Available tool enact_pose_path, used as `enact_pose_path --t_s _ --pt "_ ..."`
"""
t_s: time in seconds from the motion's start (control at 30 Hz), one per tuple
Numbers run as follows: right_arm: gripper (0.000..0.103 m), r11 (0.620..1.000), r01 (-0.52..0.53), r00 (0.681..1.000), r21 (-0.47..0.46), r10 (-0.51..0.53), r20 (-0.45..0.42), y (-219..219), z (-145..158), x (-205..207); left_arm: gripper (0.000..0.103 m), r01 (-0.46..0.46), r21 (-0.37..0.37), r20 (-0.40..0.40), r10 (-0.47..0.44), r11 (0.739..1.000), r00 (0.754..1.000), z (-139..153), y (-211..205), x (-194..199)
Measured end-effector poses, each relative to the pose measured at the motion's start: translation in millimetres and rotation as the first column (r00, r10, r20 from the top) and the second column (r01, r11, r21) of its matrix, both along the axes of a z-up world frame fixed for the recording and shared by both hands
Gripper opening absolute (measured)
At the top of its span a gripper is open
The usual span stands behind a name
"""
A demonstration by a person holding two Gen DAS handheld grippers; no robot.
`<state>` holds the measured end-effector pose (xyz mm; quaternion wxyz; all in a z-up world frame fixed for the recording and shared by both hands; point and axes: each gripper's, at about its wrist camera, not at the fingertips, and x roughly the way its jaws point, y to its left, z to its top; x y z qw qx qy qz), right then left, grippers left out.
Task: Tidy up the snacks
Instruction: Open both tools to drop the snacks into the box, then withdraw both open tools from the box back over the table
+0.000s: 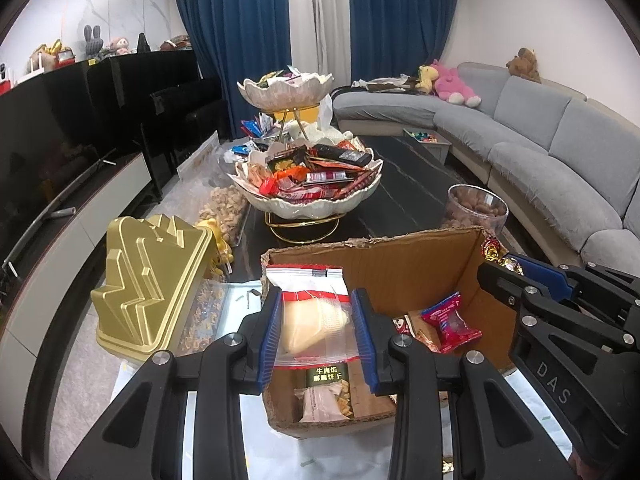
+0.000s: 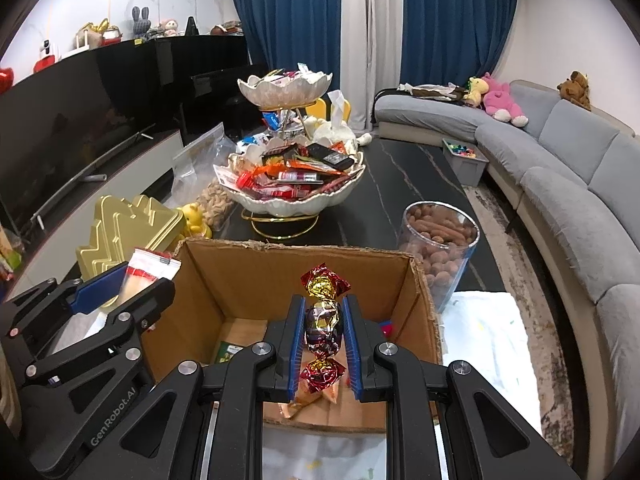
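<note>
Snacks are hanging over the cardboard box (image 2: 304, 276): the right gripper (image 2: 322, 338) is clamping a foil candy (image 2: 323, 326) (long axis upright) at lower centre, while the left gripper (image 1: 318, 334) is pinching a clear-wrapped pastry (image 1: 310, 320) above the box's near-left corner.

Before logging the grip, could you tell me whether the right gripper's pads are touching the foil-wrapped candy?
Touching: the right wrist view shows both blue pads pressed against the foil-wrapped candy.

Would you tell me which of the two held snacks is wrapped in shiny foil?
The twist-wrapped candy in the right gripper; the left gripper holds a pale pastry packet in clear plastic.
</note>
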<state>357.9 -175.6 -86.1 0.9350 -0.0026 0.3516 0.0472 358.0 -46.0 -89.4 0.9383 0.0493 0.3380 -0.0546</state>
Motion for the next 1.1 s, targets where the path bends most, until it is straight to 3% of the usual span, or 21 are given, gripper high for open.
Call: enact_pose_path --t_s 0.43,0.5,0.53,0.93,0.97,1.1 --pt "0.021 1.000 -0.018 0.999 -0.004 0.018 -0.034 0.1 -5.4 12.4 0.037 0.033 -0.011 -0.030 -0.034 0.999 0.999 -9.7 -4.5 6.7" --pt "0.044 1.000 -0.014 0.999 -0.007 0.014 -0.031 -0.8 -4.3 12.0 0.044 0.033 -0.008 -0.032 -0.033 0.999 0.999 -9.0 -4.4 5.7" --pt "0.047 1.000 -0.006 1.000 -0.007 0.006 -0.023 -2.1 -3.0 10.6 0.047 0.029 -0.002 -0.028 -0.029 1.000 0.999 -8.4 -4.4 5.2" --pt "0.060 1.000 0.030 1.000 0.002 -0.030 0.002 -11.3 14.1 -0.2 0.070 0.001 0.021 0.007 -0.001 1.000 1.000 5.4 -0.8 -9.1" --pt "0.065 1.000 0.029 1.000 0.005 -0.030 0.007 -12.0 16.4 -2.5 0.073 0.001 0.022 0.010 -0.001 1.000 1.000 7.0 -0.9 -10.7" --pt "0.067 1.000 0.021 0.999 -0.002 -0.021 0.035 -10.5 27.7 -12.9 0.074 0.006 0.024 0.031 -0.006 1.000 1.000 17.4 -1.6 -19.4"
